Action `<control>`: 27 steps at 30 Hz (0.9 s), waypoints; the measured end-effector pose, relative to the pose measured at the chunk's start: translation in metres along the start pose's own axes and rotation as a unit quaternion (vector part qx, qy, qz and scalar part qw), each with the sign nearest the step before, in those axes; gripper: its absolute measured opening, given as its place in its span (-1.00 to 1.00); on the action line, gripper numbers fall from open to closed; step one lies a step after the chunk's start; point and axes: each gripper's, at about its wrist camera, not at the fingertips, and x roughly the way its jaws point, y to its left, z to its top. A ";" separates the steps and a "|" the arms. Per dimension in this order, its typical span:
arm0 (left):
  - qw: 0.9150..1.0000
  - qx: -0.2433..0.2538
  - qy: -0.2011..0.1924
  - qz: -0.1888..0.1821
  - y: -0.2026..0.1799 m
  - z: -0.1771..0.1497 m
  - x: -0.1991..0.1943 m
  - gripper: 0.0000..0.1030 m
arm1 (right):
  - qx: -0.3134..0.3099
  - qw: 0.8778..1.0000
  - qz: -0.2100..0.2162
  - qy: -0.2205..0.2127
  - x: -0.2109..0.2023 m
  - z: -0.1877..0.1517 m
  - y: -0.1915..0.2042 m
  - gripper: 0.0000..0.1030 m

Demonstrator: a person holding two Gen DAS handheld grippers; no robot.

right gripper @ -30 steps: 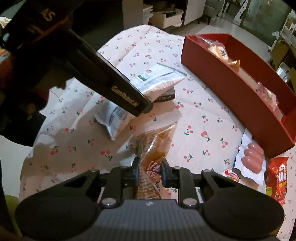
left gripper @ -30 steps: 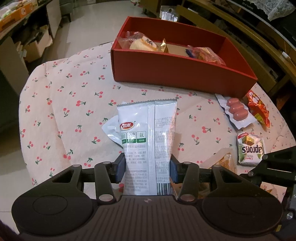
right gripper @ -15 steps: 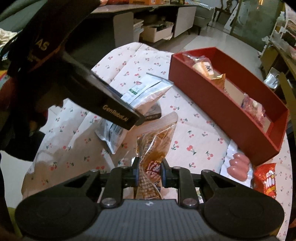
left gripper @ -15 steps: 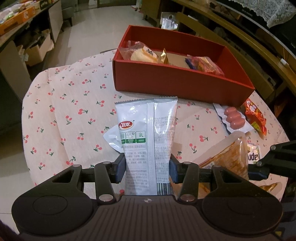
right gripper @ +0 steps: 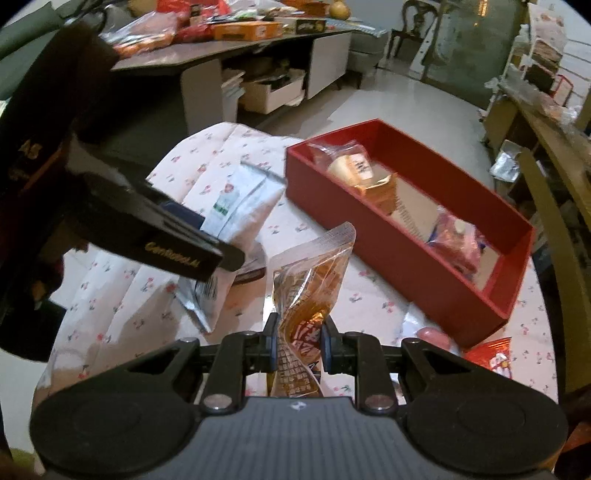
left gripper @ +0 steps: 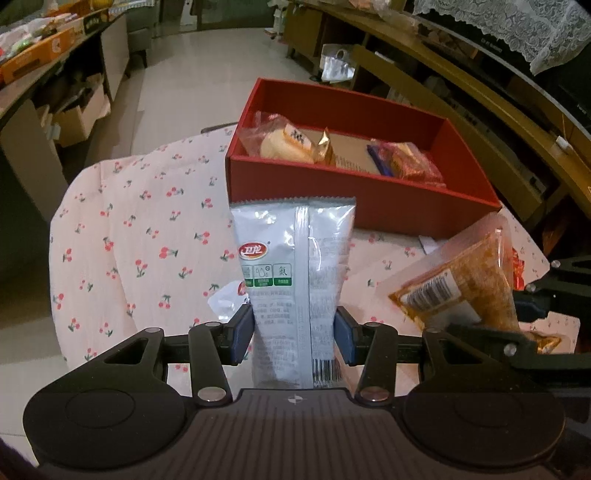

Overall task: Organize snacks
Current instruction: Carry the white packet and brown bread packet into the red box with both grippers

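Observation:
My left gripper [left gripper: 293, 334] holds a white-and-grey snack packet [left gripper: 291, 266] upright above the cherry-print tablecloth [left gripper: 140, 240]; its jaws are closing, blue pads pressed on the packet's sides. My right gripper [right gripper: 297, 347] is shut on an orange clear-wrapped snack packet [right gripper: 310, 280], lifted off the table. That orange packet [left gripper: 465, 280] also shows at the right of the left wrist view. The red box [left gripper: 369, 199] stands beyond both grippers with several snacks inside. In the right wrist view the left gripper's body [right gripper: 166, 236] and its white packet [right gripper: 236, 206] are at left.
A pack of pink sausages [right gripper: 432, 334] and a red snack bag [right gripper: 495, 358] lie near the red box's near wall [right gripper: 406, 273]. Another white packet [left gripper: 229, 302] lies under the held one. A snack-laden counter [right gripper: 221, 29] stands behind.
The right gripper has risen with the orange packet, which came up into the left wrist view at right. The left gripper stayed nearly in place with the white packet.

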 end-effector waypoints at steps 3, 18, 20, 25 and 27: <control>1.000 0.002 -0.006 -0.005 -0.003 0.006 -0.002 -0.05 | 0.010 1.000 -0.005 -0.008 -0.004 0.004 -0.007 -0.36; 0.997 0.053 0.047 0.020 -0.028 0.009 0.053 0.68 | 0.058 0.998 -0.017 0.003 -0.002 0.005 -0.044 -0.36; 0.996 0.068 0.045 0.020 -0.033 0.011 0.056 0.67 | 0.061 0.998 -0.016 0.008 0.000 0.002 -0.045 -0.36; 0.989 0.128 0.073 0.000 -0.052 0.002 0.056 0.67 | 0.067 0.998 -0.014 0.014 0.000 -0.003 -0.050 -0.36; 0.983 0.160 0.087 0.019 -0.060 -0.007 0.064 0.68 | 0.070 0.997 -0.014 0.014 0.000 -0.004 -0.052 -0.36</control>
